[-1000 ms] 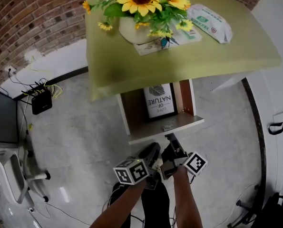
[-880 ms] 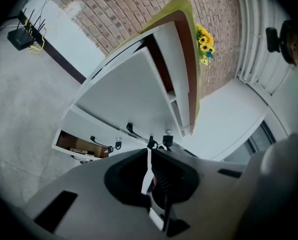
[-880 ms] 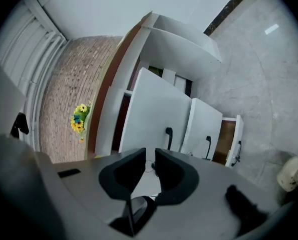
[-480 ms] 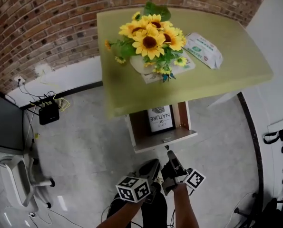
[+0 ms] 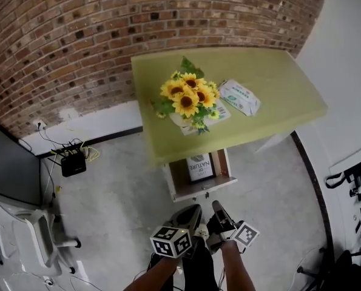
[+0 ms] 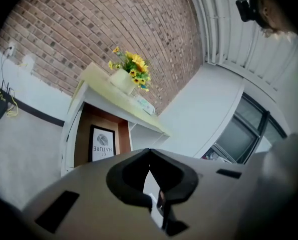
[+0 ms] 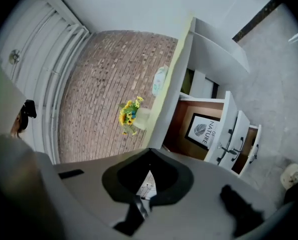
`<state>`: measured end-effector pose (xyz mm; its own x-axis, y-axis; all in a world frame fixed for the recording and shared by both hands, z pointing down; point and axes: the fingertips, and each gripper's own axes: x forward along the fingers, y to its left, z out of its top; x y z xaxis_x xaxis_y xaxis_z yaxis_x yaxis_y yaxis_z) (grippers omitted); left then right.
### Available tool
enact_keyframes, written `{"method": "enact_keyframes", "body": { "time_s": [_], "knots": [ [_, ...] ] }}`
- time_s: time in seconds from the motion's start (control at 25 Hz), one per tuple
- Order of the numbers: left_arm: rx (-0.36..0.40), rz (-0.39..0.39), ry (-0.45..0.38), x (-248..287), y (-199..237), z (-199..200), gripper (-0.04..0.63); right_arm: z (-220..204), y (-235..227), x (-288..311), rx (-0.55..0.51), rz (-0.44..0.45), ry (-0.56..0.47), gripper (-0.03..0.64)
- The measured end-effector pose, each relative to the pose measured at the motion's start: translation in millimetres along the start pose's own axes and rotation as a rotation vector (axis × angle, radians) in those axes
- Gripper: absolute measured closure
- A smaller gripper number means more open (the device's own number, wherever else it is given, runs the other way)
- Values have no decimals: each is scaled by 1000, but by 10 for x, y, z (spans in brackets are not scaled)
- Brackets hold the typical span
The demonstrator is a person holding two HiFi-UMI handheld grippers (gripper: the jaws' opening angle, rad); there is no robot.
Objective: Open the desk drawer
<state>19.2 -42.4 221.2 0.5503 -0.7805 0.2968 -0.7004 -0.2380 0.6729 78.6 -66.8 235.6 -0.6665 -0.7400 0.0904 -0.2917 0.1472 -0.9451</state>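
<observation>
Steep look down from head height. Behind the counter, a curved brick wall (image 5: 107,41) across the whole top of the view. Around the counter, pale grey floor (image 5: 119,187).

Near the middle, the counter (image 5: 277,83), with a flat yellow-green top and one edge against the wall.

Under the counter's near edge, the drawer (image 5: 201,190), pulled out toward the viewer, brown inside with a white front. In the right gripper view, more white fronts with dark handles just beside the open brown space.

In front of the counter, at the bottom of the head view, two forearms reaching forward, each with a marker cube.

Ahead of the left cube, the left gripper (image 5: 191,211), pressed together, with nothing between its jaws, short of the drawer and apart from it.

Just beside it, the right gripper (image 5: 216,207), jaws just now closing to a tight press, also with nothing between them and clear of the drawer.

On the counter's near half, sunflowers (image 5: 189,96) in a white vase (image 5: 183,121).

Inside the drawer, an upright framed print (image 5: 199,167).

On the counter beside the flowers, a white and green pack of wipes (image 5: 239,97).

On the floor beside the counter, by the wall, a small black router (image 5: 74,162) with cables.
</observation>
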Motion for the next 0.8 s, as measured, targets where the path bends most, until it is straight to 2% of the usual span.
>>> {"method": "enact_keyframes", "body": {
  "time_s": [0.24, 0.36, 0.6, 0.8],
  "knots": [
    [41, -3, -47, -323, -480, 440, 584, 95, 712, -263, -12, 9, 17, 604],
    [119, -14, -61, -469, -705, 611, 584, 90, 996, -340, -90, -15, 27, 604],
    [233, -13, -54, -741, -963, 739, 584, 168, 1242, -508, -288, -162, 48, 604],
    [353, 3, -38, -1015, -1061, 874, 584, 230, 1573, -507, -462, -205, 51, 603]
  ]
}}
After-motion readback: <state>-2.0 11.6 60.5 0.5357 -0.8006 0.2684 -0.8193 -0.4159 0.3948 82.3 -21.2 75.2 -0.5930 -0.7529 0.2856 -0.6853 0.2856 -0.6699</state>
